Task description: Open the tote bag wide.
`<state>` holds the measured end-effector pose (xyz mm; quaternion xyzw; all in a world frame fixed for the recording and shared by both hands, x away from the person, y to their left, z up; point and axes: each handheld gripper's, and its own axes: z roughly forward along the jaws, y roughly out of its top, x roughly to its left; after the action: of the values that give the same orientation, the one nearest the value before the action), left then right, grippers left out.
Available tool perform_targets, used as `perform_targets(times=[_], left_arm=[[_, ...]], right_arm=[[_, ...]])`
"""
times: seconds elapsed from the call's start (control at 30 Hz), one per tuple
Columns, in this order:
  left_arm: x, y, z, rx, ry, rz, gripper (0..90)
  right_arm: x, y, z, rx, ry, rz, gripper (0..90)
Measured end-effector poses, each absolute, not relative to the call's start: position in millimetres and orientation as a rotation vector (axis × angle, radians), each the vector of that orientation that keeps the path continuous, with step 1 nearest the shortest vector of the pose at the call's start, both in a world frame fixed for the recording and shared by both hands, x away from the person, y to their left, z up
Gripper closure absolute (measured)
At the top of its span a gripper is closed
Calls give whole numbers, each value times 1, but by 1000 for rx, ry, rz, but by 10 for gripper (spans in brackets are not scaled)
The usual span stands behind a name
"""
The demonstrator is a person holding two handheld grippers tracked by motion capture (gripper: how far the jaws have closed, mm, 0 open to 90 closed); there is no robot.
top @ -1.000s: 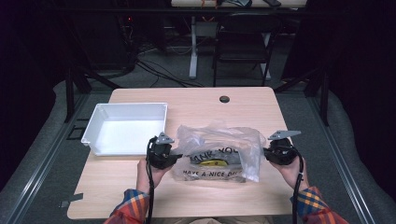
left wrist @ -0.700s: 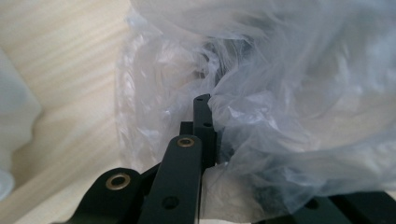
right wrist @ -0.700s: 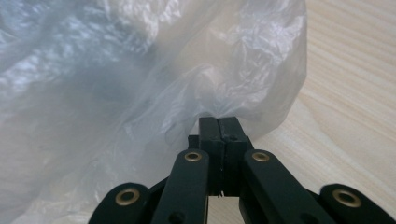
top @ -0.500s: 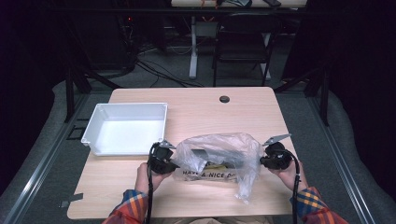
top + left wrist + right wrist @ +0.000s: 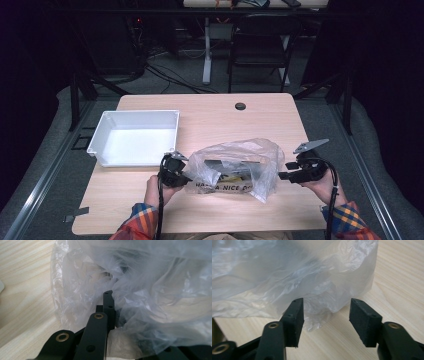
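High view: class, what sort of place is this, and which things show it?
Probably a lab or workshop set up for recording. A lone wooden table stands in a dark room, cables trail across the floor behind it, and a person works with handheld grippers.

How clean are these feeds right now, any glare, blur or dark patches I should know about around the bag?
High view: table evenly lit, the room behind nearly black; the plastic bag shows pale glare and its print is hard to read. Left gripper view: film hazy and soft up close, jaws sharp. Right gripper view: crisp on wood grain and film, with a soft shadow under the bag's edge.
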<state>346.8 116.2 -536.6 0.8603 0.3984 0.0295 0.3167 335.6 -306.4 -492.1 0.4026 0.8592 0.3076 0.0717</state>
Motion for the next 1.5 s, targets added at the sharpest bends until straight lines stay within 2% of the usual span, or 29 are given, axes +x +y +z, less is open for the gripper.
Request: perform_targets(times=[0.3,0.4,0.57,0.63,0.67,0.7,0.77,0.87,0.93,1.4,1.5], left_arm=[[349,116,-538,2270,1058,96,856],[350,115,-538,2281,1050,100,853],[350,115,-539,2287,1047,102,853],[350,117,-538,2286,1049,102,854],[351,117,-538,2288,1048,99,856],[350,117,-539,2287,1049,99,858],[351,118,-539,2287,1051,98,864],[351,119,-539,2287,1054,95,872],[352,119,-539,2295,1055,91,875],[354,124,-544,2381,1106,93,876],[353,122,-545,2423,1102,134,876]], right_arm=[[326,-319,-461,1188,2462,1114,400],[321,-308,-450,1135,2394,1258,356],[320,-283,-448,1065,2438,1294,336],[323,-271,-457,1044,2465,1231,452],[326,-266,-465,1052,2483,1179,477],[328,-264,-470,1070,2487,1151,584],[334,-260,-484,1127,2492,1069,726],[342,-260,-499,1179,2477,1008,866],[346,-262,-507,1210,2453,987,898],[361,-260,-544,1189,2410,615,900],[361,-260,-546,1174,2373,537,900]])
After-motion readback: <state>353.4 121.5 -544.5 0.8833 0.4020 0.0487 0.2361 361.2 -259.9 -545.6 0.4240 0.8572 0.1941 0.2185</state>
